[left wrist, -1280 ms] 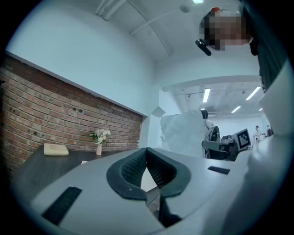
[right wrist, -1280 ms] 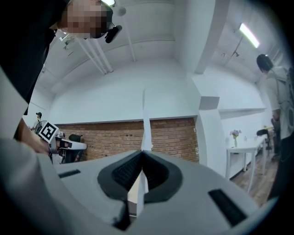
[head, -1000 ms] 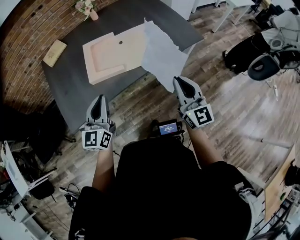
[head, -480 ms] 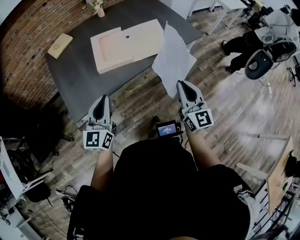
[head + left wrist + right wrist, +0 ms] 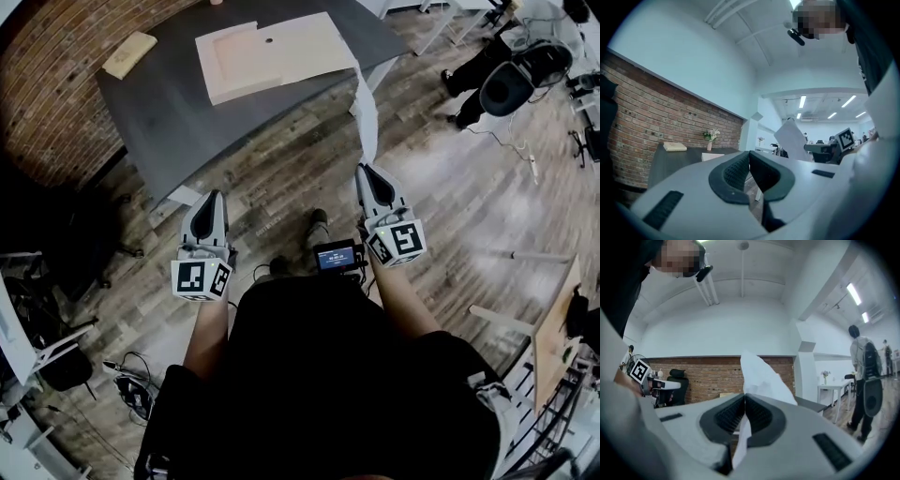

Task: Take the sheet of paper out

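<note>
The white crumpled sheet of paper (image 5: 367,112) stands up from my right gripper (image 5: 367,171), which is shut on its lower edge. It is off the table, above the wood floor, and shows nearly edge-on in the head view. In the right gripper view the paper (image 5: 761,378) rises from between the closed pads of the right gripper (image 5: 744,397). My left gripper (image 5: 208,197) is held level to the left with nothing in it. In its own view the left gripper (image 5: 749,157) has its pads together, and the paper (image 5: 792,138) shows far off to the right.
The dark grey table (image 5: 169,103) lies ahead by a brick wall. It carries a flat pale open box (image 5: 272,52) and a tan block (image 5: 129,54). An office chair (image 5: 511,89) stands at the right. A person (image 5: 862,380) stands beside a white table (image 5: 832,390).
Both grippers have drawn back from the table over the wood floor. The sheet has come away from the box and the table edge with the right gripper and now hangs free.
</note>
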